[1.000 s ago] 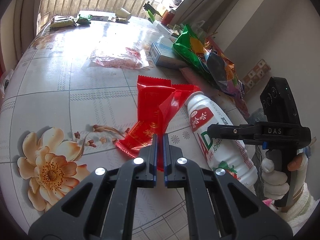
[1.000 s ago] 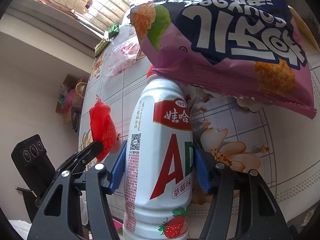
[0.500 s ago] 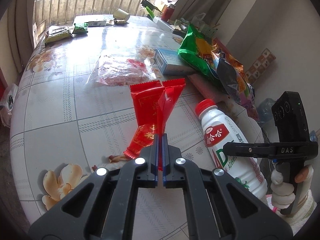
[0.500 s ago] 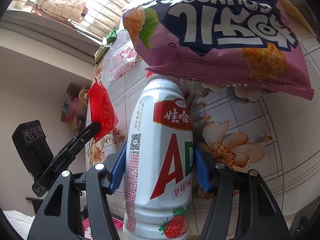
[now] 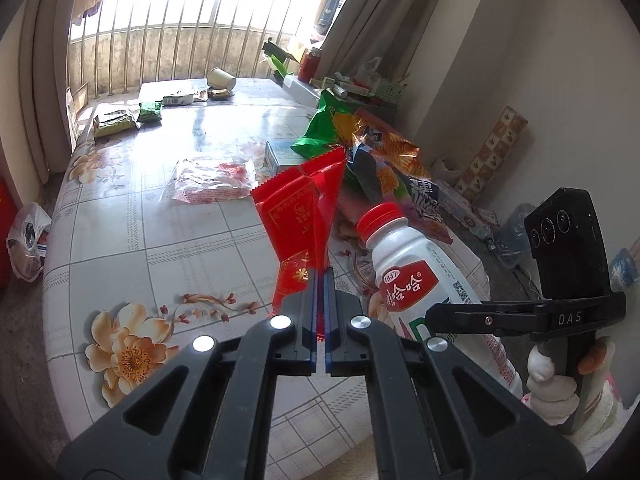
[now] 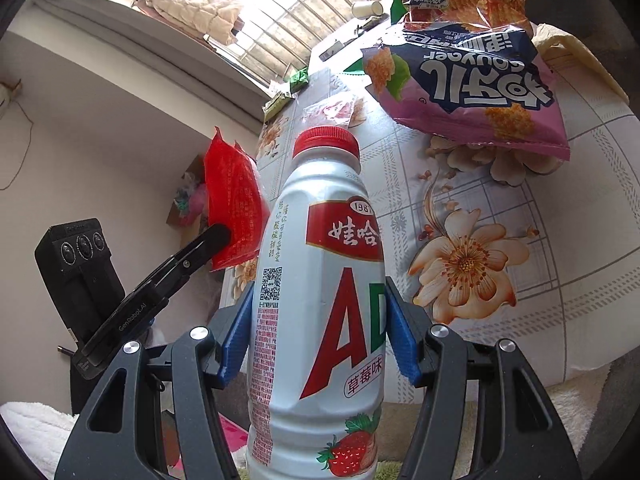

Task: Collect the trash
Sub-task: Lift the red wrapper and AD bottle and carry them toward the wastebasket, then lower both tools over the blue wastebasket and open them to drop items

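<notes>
Left wrist view: L gripper (image 5: pixel 320 276) fingers pinch red wrapper (image 5: pixel 298 210), R gripper (image 6: pixel 318 320) fingers clamp bottle (image 6: pixel 320 280) at 3 o'clock; both now lifted off table (image 5: pixel 160 248), ready for bin.

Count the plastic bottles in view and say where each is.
1: the white plastic drink bottle with a red cap, held off the table between the right gripper's blue fingers. Clutter at the table's far end may hide others.
</notes>
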Motion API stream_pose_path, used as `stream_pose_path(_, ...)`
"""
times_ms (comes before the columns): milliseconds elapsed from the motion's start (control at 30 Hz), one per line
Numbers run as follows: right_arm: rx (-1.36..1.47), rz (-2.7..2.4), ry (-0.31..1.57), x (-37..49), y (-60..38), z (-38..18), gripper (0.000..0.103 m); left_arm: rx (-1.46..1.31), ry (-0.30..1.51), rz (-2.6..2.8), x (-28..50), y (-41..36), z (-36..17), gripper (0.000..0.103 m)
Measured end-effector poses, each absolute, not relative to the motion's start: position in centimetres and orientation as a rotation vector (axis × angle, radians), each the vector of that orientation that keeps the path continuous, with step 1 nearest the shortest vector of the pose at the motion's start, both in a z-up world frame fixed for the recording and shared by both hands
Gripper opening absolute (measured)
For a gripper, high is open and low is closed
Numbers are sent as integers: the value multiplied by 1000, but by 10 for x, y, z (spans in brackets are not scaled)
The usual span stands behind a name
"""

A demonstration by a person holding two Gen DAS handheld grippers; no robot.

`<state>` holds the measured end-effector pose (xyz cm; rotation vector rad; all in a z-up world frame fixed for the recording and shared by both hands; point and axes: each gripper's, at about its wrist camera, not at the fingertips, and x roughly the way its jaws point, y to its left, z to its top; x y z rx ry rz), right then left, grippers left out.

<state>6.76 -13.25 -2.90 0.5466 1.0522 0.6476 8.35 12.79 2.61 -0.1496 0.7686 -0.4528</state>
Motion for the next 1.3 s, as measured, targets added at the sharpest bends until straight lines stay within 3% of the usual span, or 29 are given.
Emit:
stream_pose_path(400, 783, 429, 732, -25, -306, 6, 59, 80, 646, -838, 67, -47, 90, 1)
stream_pose_path(667, 1025, 114, 571, -67, -458, -23, 59, 137, 830, -1090, 112, -215, 86, 1)
stream_pose_path(1000, 1422, -59, 568, -40, -595, -151, 59, 361, 1179, -1110, 169, -431, -21, 1)
stream_pose_path(1300, 1675, -132, 678, 25, -672, -270, 59, 434, 1386, -1017, 222, -542, -143, 1)
